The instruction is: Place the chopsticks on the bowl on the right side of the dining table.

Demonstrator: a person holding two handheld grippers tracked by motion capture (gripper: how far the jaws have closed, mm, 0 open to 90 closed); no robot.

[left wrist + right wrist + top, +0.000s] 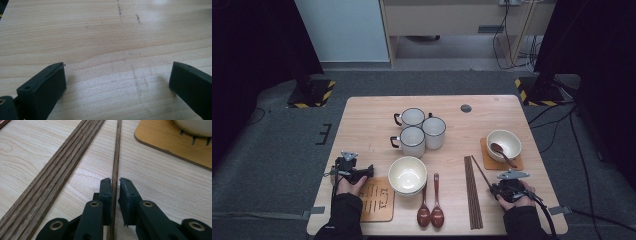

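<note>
A single dark wooden chopstick [481, 171] lies slanted on the table, apart from the bundle of chopsticks [472, 190]. My right gripper [492, 186] sits at its near end. In the right gripper view the chopstick [116, 150] runs between the jaws of that gripper [115, 181]. The left pad is against it and a thin gap shows at the right pad. The bundle [65, 167] lies to the left. My left gripper [371, 171] rests low over bare wood at the table's left. Its jaws [118, 66] stand wide apart with nothing between them.
A stack of cream bowls [407, 175] sits near the middle front, with a wooden coaster [377, 200] to its left and two brown spoons [430, 210] to its right. Three mugs [417, 131] stand behind. A bowl with a spoon [504, 144] rests on a coaster [175, 142] at the right.
</note>
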